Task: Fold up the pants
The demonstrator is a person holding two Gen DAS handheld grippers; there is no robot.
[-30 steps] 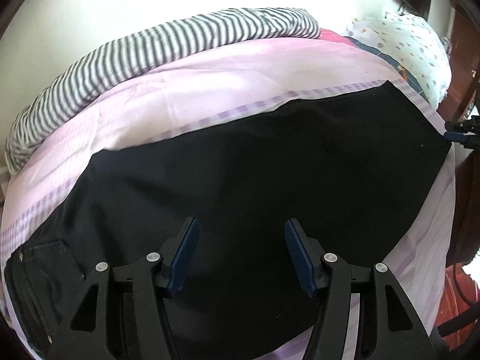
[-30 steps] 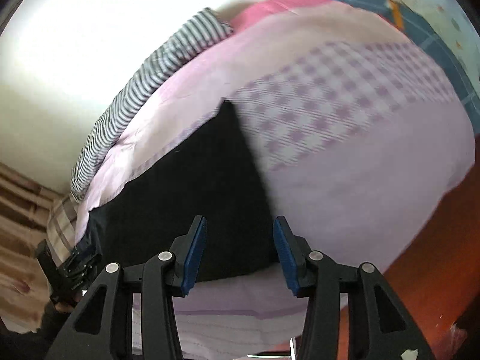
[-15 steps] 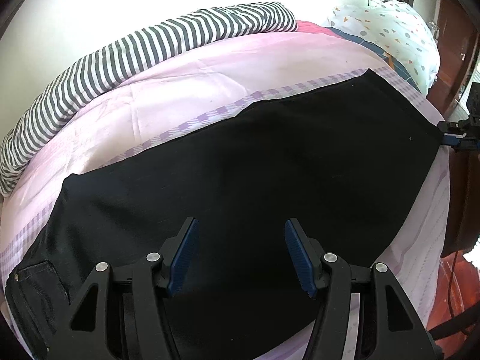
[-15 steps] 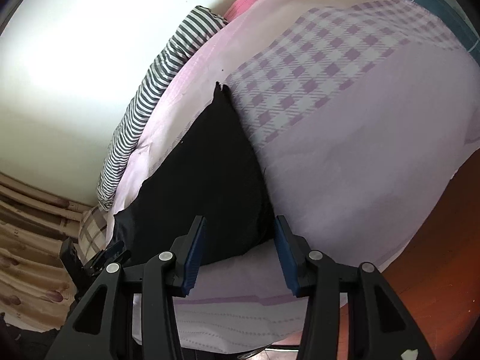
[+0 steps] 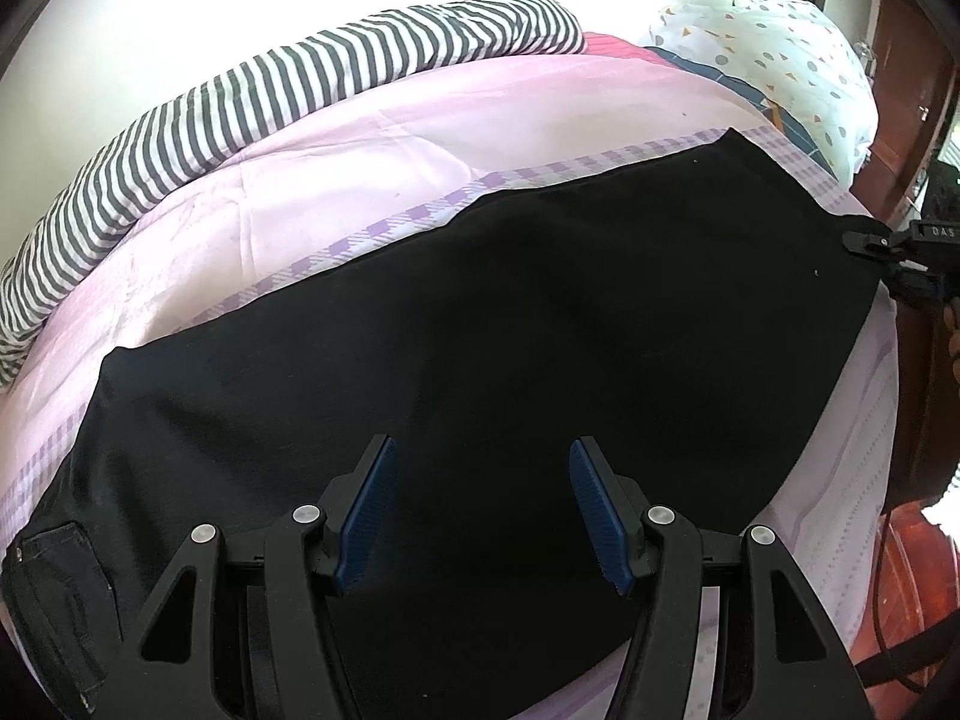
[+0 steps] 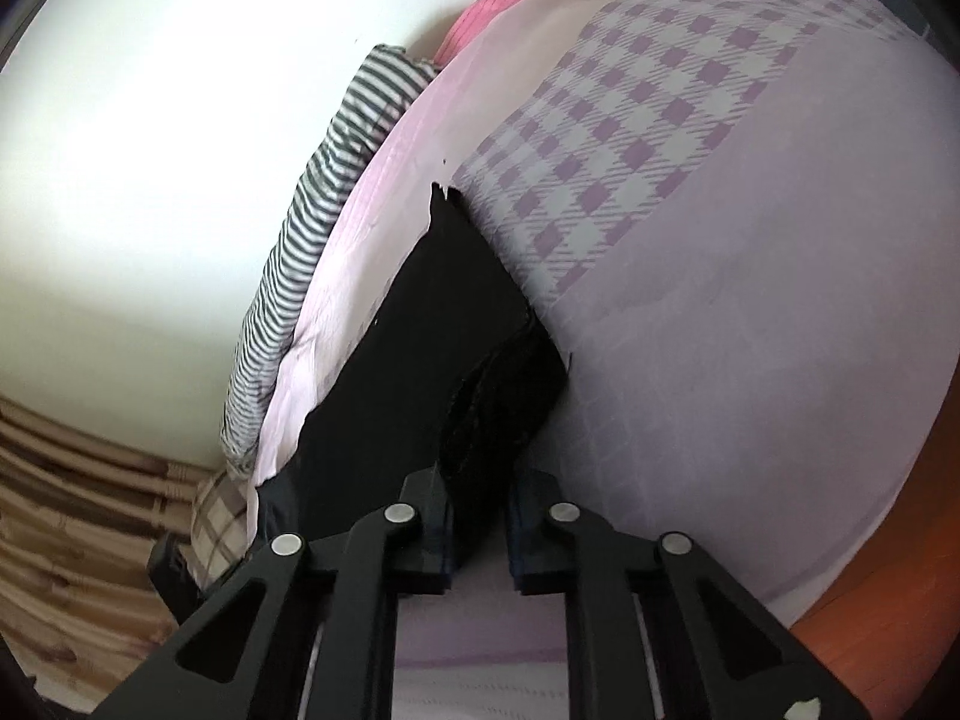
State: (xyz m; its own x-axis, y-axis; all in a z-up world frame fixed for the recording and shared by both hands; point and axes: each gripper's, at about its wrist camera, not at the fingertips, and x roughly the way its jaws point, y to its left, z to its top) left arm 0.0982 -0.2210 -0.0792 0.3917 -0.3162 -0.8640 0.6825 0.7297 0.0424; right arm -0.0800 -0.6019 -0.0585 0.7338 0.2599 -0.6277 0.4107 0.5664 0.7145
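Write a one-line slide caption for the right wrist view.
Right tool, its jaws just closed, pinches the hem corner of the black fabric pants spread on the pink-and-lilac checked bedspread.

I'm in a bedroom: a pink quilt (image 5: 372,138) across the bed, a spotted pillow (image 5: 780,54) upper right, probably curtains (image 6: 78,516) lower left.

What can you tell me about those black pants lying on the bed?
The black pants are plain dark cloth, spread flat lengthwise across a pink and lilac checked bedspread. A back pocket shows at the waist end, lower left in the left view. At the other end, the right claw has just been closing and now pinches the hem, which bunches up slightly. The left claw hangs open above the cloth.
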